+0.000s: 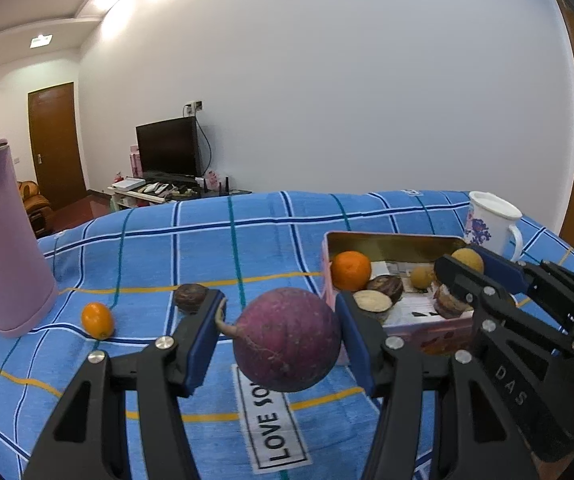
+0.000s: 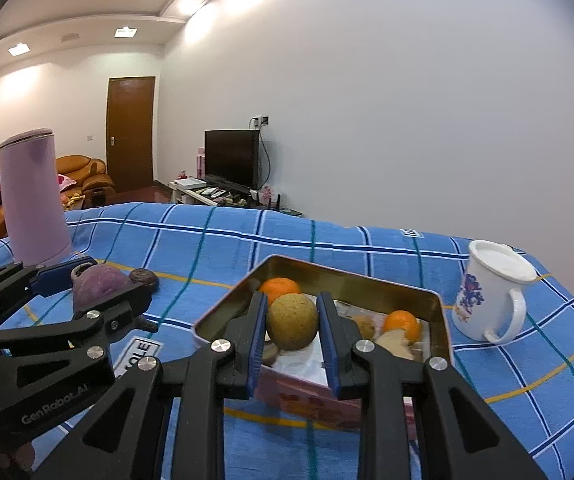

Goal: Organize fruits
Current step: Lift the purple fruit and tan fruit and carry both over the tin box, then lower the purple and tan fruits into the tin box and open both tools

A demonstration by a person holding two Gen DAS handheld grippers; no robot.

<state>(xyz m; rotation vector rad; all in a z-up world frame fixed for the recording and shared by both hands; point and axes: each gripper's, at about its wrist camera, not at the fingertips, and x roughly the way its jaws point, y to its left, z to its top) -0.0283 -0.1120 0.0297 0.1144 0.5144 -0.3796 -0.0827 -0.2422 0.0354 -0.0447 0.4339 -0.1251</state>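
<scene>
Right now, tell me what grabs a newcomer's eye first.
The left hand-held gripper holds a round purple fruit above the blue plaid cloth. The right hand-held gripper clamps a speckled tan ball-shaped fruit over the pink rectangular tin holding oranges.

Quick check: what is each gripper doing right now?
Left gripper: shut on the purple round fruit.
Right gripper: shut on the tan round fruit.

"LOVE SO" on cloth label (image 1: 273,420), "DAS" on right gripper (image 1: 509,386)
</scene>
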